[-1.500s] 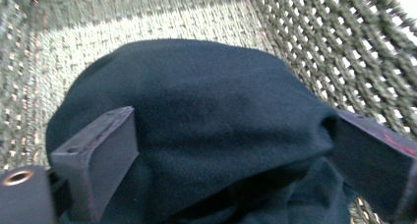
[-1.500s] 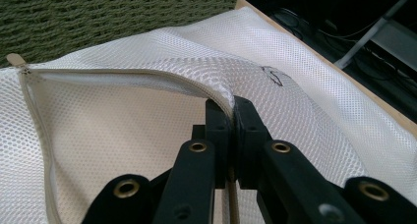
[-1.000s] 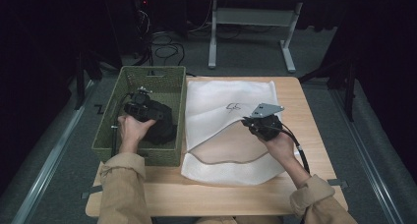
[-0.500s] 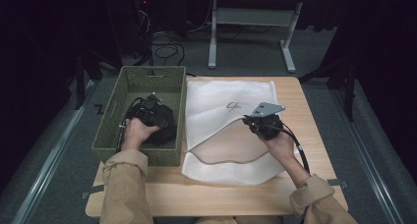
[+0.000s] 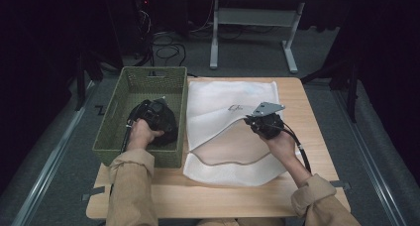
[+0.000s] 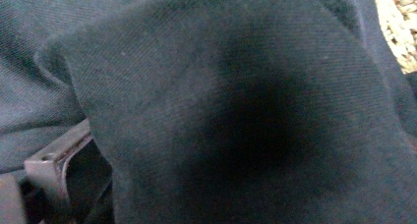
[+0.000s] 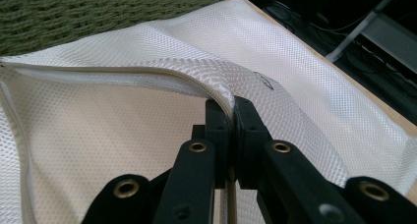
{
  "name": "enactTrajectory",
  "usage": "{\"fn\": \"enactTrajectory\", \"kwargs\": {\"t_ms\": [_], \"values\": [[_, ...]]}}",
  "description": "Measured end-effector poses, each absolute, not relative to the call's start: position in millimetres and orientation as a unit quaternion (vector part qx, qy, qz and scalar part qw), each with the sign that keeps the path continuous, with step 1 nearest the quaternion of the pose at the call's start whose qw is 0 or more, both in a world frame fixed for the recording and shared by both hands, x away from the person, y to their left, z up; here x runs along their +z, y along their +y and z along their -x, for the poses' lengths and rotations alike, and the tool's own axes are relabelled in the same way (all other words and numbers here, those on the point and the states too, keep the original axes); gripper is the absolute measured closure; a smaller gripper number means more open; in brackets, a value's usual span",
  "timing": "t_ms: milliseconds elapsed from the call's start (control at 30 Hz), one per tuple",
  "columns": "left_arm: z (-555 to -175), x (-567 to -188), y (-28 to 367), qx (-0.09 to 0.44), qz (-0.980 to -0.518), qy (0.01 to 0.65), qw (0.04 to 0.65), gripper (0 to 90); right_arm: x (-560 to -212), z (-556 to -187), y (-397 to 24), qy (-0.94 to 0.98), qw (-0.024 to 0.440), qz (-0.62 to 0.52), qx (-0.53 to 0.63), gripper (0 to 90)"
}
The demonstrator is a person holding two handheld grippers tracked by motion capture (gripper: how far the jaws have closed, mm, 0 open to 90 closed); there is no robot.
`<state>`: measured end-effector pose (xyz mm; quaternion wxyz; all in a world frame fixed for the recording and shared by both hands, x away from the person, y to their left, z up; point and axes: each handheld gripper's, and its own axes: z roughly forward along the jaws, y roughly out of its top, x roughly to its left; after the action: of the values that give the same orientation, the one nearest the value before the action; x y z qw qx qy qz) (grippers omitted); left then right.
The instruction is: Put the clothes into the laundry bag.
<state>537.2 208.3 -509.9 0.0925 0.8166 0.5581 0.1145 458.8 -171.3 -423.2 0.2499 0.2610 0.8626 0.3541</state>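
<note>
R gripper [image 7: 231,117] pinches mesh bag [image 5: 233,104] mouth open; L gripper [image 5: 151,118] buried in dark garment [image 6: 236,116] in basket [image 5: 148,77], jaw state unclear; garment not yet bagged.

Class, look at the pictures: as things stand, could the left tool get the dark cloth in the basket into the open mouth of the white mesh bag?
Probably yes. The right tool pinches the mesh bag edge, lifting its mouth open toward the green basket, where the left tool sits amid the dark cloth.
</note>
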Motion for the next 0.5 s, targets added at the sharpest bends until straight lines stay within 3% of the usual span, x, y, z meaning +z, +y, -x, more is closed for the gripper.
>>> {"fn": "enactTrajectory", "kwargs": {"t_ms": [267, 367, 500], "values": [[-537.7, -506.3, 212.0, 0.123, -0.809, 0.567, 0.092, 14.7, -424.3, -460.8, -170.9, 0.863, 0.254, -0.262, 0.349, 87.9], [-538.2, -502.7, 214.9, 0.145, -0.807, 0.567, 0.075, 35.8, -424.9, -463.7, -171.5, 0.863, 0.255, -0.263, 0.349, 87.8], [-537.3, -501.0, 219.5, 0.152, -0.806, 0.568, 0.077, 47.6, -424.9, -466.1, -171.9, 0.860, 0.259, -0.268, 0.348, 87.9]]}}
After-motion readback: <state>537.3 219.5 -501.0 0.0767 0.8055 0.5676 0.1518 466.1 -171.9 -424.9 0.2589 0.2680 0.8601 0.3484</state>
